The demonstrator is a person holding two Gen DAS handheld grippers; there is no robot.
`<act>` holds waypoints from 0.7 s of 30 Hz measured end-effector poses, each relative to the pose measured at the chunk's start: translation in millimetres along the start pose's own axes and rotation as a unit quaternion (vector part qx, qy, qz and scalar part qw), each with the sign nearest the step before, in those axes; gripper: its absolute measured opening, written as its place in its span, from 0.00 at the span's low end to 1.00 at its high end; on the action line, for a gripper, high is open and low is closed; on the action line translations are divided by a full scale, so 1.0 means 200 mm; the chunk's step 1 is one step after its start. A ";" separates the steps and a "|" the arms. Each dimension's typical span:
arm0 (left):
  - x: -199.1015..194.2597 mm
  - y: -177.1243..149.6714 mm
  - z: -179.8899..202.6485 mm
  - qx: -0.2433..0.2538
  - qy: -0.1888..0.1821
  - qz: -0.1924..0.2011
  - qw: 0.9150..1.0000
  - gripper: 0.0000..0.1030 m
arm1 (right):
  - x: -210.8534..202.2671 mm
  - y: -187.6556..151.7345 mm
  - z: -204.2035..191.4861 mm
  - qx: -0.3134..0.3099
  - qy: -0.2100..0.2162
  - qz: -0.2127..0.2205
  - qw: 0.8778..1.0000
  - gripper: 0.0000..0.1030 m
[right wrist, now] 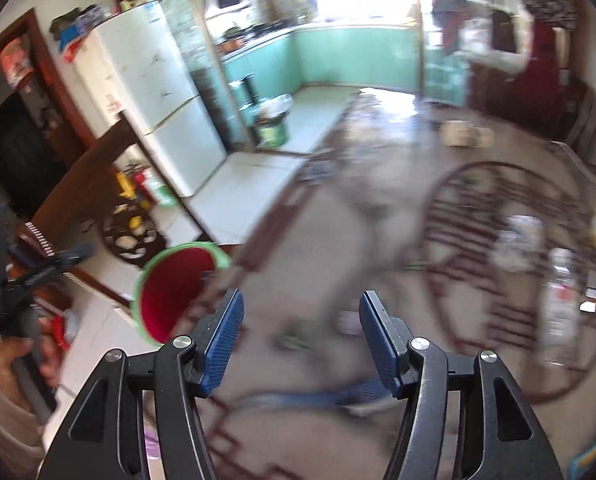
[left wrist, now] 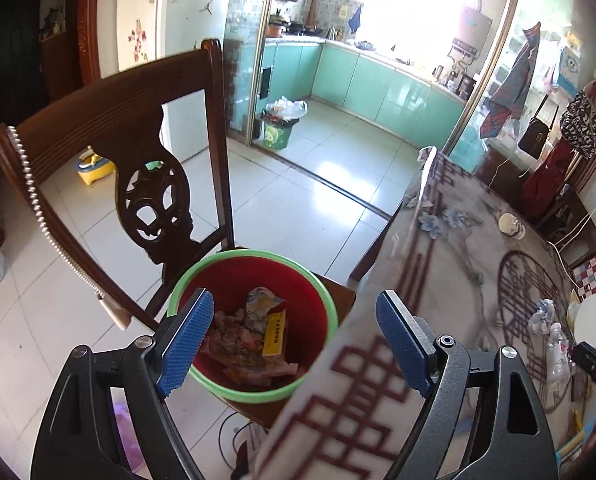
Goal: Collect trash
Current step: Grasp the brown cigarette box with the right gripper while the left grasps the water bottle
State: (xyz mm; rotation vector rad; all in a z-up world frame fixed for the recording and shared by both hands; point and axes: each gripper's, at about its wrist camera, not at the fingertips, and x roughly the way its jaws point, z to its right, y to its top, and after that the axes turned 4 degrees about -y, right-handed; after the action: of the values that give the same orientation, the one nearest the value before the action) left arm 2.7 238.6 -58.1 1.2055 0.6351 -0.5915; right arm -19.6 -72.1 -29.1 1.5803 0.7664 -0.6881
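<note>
A red bin with a green rim (left wrist: 318,292) stands on a wooden chair seat beside the table; crumpled paper and wrappers (left wrist: 253,340) lie inside. My left gripper (left wrist: 293,340) is open and empty, hovering over the bin and the table edge. In the right wrist view, which is blurred, the bin (right wrist: 169,292) is at lower left. My right gripper (right wrist: 302,340) is open and empty above the patterned tablecloth (right wrist: 338,240). A crumpled wrapper (left wrist: 542,314) and a clear plastic bottle (left wrist: 558,352) lie on the table at the right.
A dark wooden chair back (left wrist: 109,120) rises behind the bin. A small jar (left wrist: 512,225) stands on the table (left wrist: 458,248). A green kitchen bin (left wrist: 279,128) stands on the tiled floor. A fridge (right wrist: 153,96) is at the left.
</note>
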 end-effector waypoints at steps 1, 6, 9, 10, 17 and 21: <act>-0.05 -0.02 0.03 0.000 0.003 0.007 1.000 0.81 | -0.03 0.00 0.11 0.010 -0.012 0.003 1.000 0.58; -0.23 -0.14 0.29 0.008 -0.001 0.045 0.999 0.82 | -0.14 0.00 0.68 0.073 -0.069 0.024 0.995 0.58; -0.26 -0.17 0.50 0.027 -0.022 0.039 0.999 0.83 | -0.15 -0.01 0.94 0.081 -0.113 0.036 0.990 0.58; -0.26 -0.18 0.58 0.038 -0.029 0.040 0.998 0.83 | -0.13 0.00 1.02 0.079 -0.126 0.035 0.988 0.58; -0.19 -0.28 1.11 0.118 -0.114 0.007 0.986 0.85 | -0.04 -0.05 1.65 0.188 -0.176 0.035 0.966 0.58; -0.10 -0.38 1.45 0.165 -0.173 -0.026 0.971 0.85 | 0.16 -0.04 1.98 0.266 -0.134 -0.027 0.954 0.58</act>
State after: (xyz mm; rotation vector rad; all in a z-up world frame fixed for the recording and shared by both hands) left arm -26.7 -59.3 -26.1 1.3537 0.2775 -0.9549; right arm -11.7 -461.2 -113.2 1.8948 0.4399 -1.1955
